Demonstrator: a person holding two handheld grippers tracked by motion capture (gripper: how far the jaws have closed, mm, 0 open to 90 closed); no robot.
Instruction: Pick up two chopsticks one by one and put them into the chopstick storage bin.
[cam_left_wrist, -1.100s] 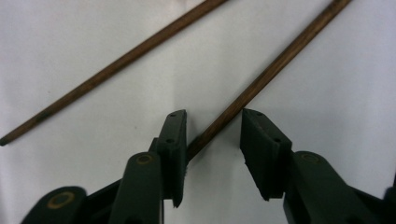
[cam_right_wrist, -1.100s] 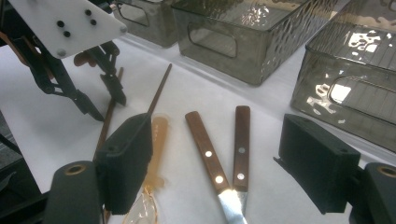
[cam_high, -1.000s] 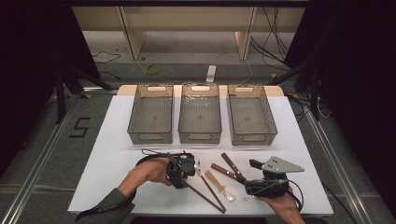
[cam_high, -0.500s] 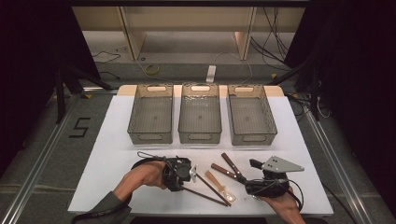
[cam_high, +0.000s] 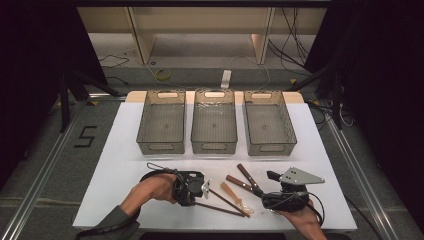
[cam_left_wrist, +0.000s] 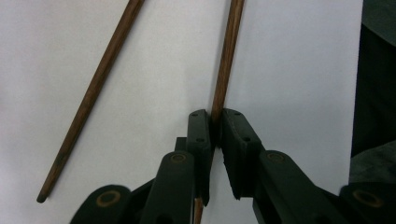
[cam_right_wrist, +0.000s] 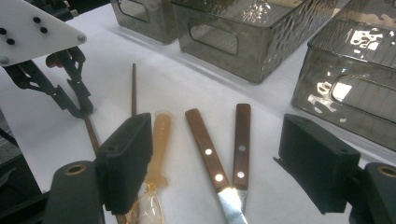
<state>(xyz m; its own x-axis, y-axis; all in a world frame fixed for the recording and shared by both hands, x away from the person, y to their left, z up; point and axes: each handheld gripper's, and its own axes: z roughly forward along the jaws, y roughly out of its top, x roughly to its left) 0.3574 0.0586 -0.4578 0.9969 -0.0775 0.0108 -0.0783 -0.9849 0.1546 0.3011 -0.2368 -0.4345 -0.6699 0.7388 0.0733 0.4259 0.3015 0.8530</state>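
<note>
From the high view, the left hand-held gripper (cam_high: 204, 187) sits low on the white bench (cam_high: 120, 150) and has one thin brown stick (cam_high: 227, 200) by its near end. The second stick (cam_high: 220, 209) lies close beside it. The right hand-held gripper (cam_high: 272, 176) rests near two knives (cam_high: 247, 178) and a see-through spoon (cam_high: 235, 196). Three grey bins (cam_high: 214, 127) wait at the back.

In the left gripper view, the jaws have just been closing and now pinch the stick (cam_left_wrist: 224, 74) between the pads. The other stick (cam_left_wrist: 91, 93) lies apart, not caught. The hold is right at the stick's end, so I think it should be lifted slowly and kept level, or the long end may swing or slip.

In the right gripper view, the jaws stand wide open with nothing in them, above the knives (cam_right_wrist: 219, 149) and the spoon (cam_right_wrist: 156, 149). It is best to keep this one out of the way.
</note>
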